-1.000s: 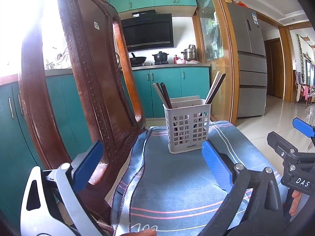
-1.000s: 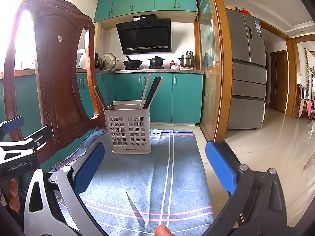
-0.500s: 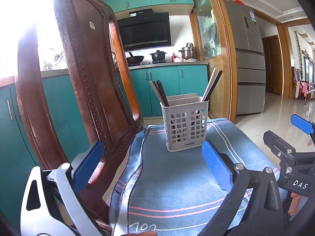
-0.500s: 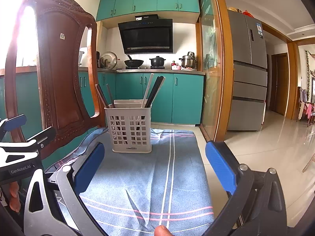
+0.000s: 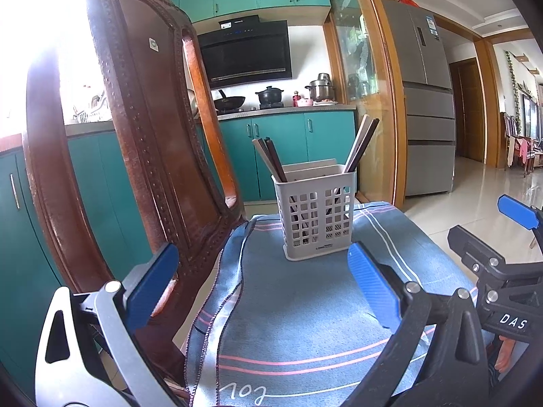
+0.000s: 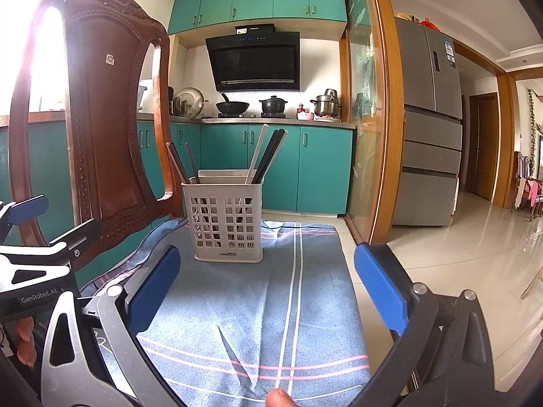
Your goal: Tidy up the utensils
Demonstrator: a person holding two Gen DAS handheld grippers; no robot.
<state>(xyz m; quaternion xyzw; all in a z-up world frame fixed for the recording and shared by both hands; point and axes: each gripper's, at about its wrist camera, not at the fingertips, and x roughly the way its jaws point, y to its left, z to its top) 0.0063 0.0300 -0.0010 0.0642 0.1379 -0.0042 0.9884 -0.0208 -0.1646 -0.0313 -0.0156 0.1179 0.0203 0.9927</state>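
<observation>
White perforated plastic utensil basket (image 6: 226, 227) holding dark and pale chopsticks (image 6: 266, 157), on blue striped cloth (image 6: 258, 298), carved wooden chair back (image 6: 98, 129) left, right gripper (image 6: 266, 288) spread wide nearby

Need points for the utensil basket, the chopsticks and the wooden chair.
utensil basket (image 6: 226, 224), right wrist view, front lattice wall.
chopsticks (image 6: 269, 154), right wrist view, dark pair leaning right, mid-shaft.
wooden chair (image 5: 152, 142), left wrist view, carved backrest panel.

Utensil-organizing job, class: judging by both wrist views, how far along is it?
Done: dark and pale chopsticks stand in the white slotted plastic holder on the blue striped cloth. In hand: nothing; left gripper and right gripper are open, empty. Left: no loose utensils visible.
</observation>
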